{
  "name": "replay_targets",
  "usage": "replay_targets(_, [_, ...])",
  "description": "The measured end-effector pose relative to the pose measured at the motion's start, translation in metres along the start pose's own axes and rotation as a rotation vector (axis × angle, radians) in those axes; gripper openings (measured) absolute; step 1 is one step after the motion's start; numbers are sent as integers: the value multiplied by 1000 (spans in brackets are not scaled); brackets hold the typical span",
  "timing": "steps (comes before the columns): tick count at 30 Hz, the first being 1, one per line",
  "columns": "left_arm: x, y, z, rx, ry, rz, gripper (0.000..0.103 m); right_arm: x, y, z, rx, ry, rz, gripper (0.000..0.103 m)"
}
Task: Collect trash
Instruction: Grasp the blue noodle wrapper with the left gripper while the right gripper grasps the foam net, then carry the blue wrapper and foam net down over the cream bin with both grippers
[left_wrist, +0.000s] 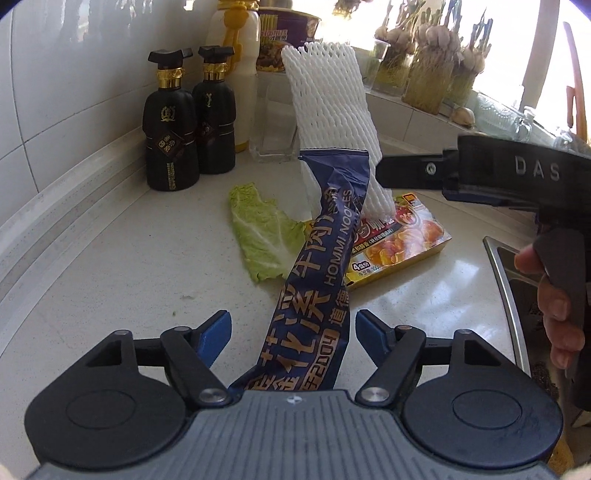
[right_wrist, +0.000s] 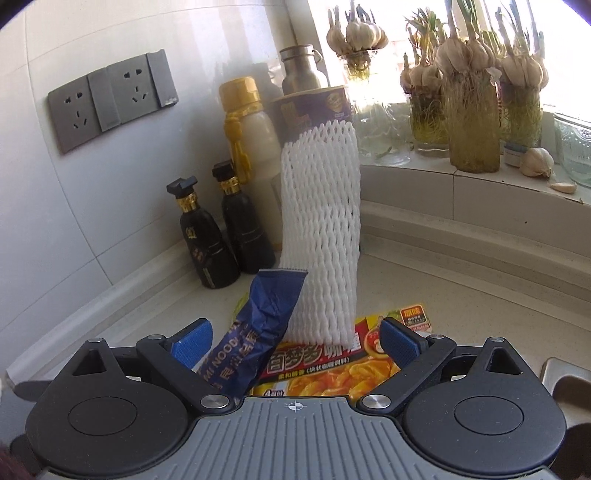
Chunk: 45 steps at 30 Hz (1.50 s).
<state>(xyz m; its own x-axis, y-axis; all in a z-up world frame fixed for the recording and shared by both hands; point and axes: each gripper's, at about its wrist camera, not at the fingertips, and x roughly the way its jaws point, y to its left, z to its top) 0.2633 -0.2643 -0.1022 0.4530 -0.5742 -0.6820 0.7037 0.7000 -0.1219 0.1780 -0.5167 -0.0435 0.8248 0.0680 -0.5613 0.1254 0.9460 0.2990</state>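
Two black bottles (left_wrist: 188, 118) are seen at the left by the wall. Beside them, a cabbage leaf (left_wrist: 264, 236) lies on the counter (left_wrist: 110, 280). The left tongs (left_wrist: 291, 338) are spread around a blue noodle wrapper (left_wrist: 317, 280) without pressing it. The right tongs (right_wrist: 295, 341) are parted around a white foam net (right_wrist: 321, 240) and a yellow curry box (right_wrist: 332, 373).

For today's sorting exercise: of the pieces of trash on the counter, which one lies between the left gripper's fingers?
The blue noodle wrapper: it runs between the open left gripper. The cabbage leaf, curry box and white foam net lie farther off.
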Motion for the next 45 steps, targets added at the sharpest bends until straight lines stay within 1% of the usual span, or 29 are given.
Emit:
replay_targets(2, [3,1,0,-6,6,-7,60,8,-4,6,27,-17,14,98])
replay_targets(6, [2,1,-1,-21,3,-6,54,28,-14,19,104,-31,46,98])
replay_targets(7, [1,1,-1,-27,2,-12,51,34,-18,22,131,-35,57,98])
replay_targets(9, [1,3,-1,-36,1,-14,50,43,-24,27,173,-38,62,98])
replay_targets(12, [0,4,-3,-43,-9,-3,48,57,-29,32,194,-40,46,98])
replay_targets(15, [-3,6,-3,-68,-14,8,46,68,-30,34,164,-46,-2,96])
replay_targets(18, [-6,7,-3,-99,-25,14,44,75,-31,33,150,-52,-10,83])
replay_targets(19, [-7,7,-3,-104,-27,16,42,78,-31,33,151,-49,-11,73])
replay_targets(20, [-7,7,-2,-107,-28,23,41,80,-32,32,153,-44,-13,59])
replay_targets(21, [-8,7,-2,-108,-31,29,41,82,-33,32,155,-39,-15,53])
replay_targets(22, [-9,6,-1,-109,-33,34,40,83,-34,31,159,-33,-16,42])
replay_targets(23, [-10,6,-1,-110,-37,40,39,84,-35,30,163,-32,-15,34])
replay_targets(24, [-11,6,-1,-112,-39,43,39,84,-35,29,167,-32,-14,31])
replay_targets(26, [-14,6,0,-117,-43,52,38,82,-35,28,174,-38,-10,17])
replay_targets(29, [-17,7,1,-132,-45,62,38,74,-33,30,180,-59,-6,13])
replay_targets(31, [-20,9,1,-146,-51,62,38,68,-31,32,176,-75,0,12])
replay_targets(37, [-32,10,0,-160,-73,66,38,48,-19,39,145,-111,9,11])
replay_targets(45, [-50,15,-4,-193,-86,75,38,21,3,42,110,-109,33,11])
